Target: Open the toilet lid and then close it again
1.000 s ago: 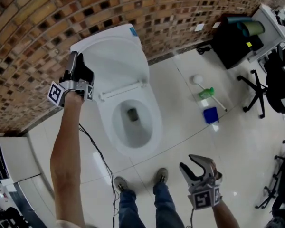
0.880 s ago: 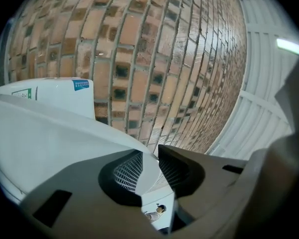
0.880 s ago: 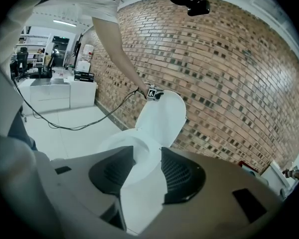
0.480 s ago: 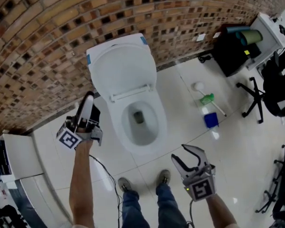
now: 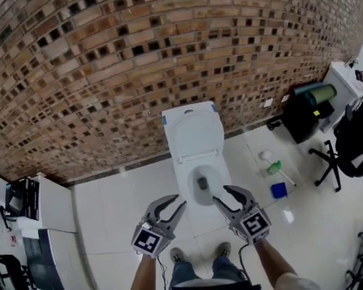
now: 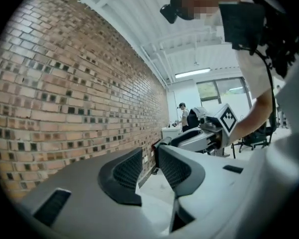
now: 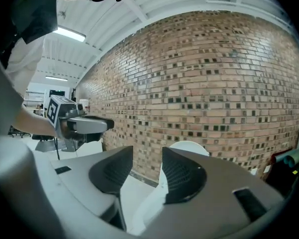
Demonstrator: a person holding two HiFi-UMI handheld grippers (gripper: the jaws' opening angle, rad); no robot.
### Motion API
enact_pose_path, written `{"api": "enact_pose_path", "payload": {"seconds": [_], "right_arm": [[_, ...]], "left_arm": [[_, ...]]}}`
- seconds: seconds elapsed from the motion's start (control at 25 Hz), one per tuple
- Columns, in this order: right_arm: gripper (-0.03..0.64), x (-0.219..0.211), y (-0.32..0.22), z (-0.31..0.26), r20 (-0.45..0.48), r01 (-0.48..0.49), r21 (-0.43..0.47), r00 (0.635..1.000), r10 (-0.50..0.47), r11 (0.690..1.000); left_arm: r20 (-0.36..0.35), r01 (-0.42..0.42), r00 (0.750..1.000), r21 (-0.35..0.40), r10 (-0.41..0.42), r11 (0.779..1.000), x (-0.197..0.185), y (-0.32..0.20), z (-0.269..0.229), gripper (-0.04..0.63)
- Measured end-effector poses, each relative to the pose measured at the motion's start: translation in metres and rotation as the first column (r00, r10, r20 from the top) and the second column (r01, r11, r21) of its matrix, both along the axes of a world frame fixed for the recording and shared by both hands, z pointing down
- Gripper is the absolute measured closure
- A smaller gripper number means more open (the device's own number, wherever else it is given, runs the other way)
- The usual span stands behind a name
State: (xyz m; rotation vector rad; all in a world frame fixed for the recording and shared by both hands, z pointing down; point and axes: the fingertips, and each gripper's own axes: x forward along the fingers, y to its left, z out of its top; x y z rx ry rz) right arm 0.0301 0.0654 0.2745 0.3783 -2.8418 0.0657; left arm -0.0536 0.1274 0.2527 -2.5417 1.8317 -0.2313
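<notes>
Since probably stiff, light and slick, pinch lid [image 5: 193,135] at its far top rim — left gripper [image 5: 172,203], just eased wider, and right gripper [image 5: 221,193] both part-open, empty.

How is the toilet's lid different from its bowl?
The lid stands upright by the brick wall; the bowl sits low in front of it, open on top. The lid is a flat, smooth oval; the bowl is hollow, with a dark spot at its bottom. Both are white.

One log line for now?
toilet lid: up | left gripper: jaws just opening, empty | right gripper: jaws apart, empty
</notes>
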Motion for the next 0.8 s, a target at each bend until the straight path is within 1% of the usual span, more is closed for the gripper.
{"api": "enact_pose_path", "payload": {"seconds": [0.04, 0.12, 0.28, 0.4, 0.6, 0.8], "right_arm": [[0.433, -0.001, 0.005, -0.012, 0.004, 0.01, -0.002, 1.0, -0.01, 1.0], [0.433, 0.0, 0.015, -0.033, 0.018, 0.023, -0.001, 1.0, -0.023, 1.0], [0.433, 0.012, 0.038, -0.051, 0.043, 0.019, -0.011, 0.999, -0.019, 1.0], [0.434, 0.019, 0.045, -0.061, 0.068, 0.01, -0.018, 0.998, -0.008, 1.0], [0.433, 0.029, 0.055, -0.068, 0.074, 0.0, 0.006, 0.997, 0.0, 1.0], [0.434, 0.039, 0.06, -0.072, 0.081, -0.017, 0.014, 0.997, 0.016, 1.0]], "left_arm": [[0.009, 0.006, 1.0, -0.017, -0.006, 1.0, 0.002, 0.007, -0.009, 0.495], [0.023, 0.01, 1.0, -0.02, -0.01, 1.0, 0.005, 0.019, -0.026, 0.495], [0.058, 0.003, 0.998, -0.033, -0.001, 0.999, 0.008, 0.046, -0.044, 0.495], [0.074, -0.001, 0.997, -0.014, 0.002, 1.0, 0.01, 0.053, -0.056, 0.495], [0.096, -0.017, 0.995, 0.022, 0.015, 1.0, 0.018, 0.057, -0.066, 0.495], [0.087, -0.037, 0.996, 0.031, 0.034, 0.999, 0.03, 0.06, -0.068, 0.495]]}}
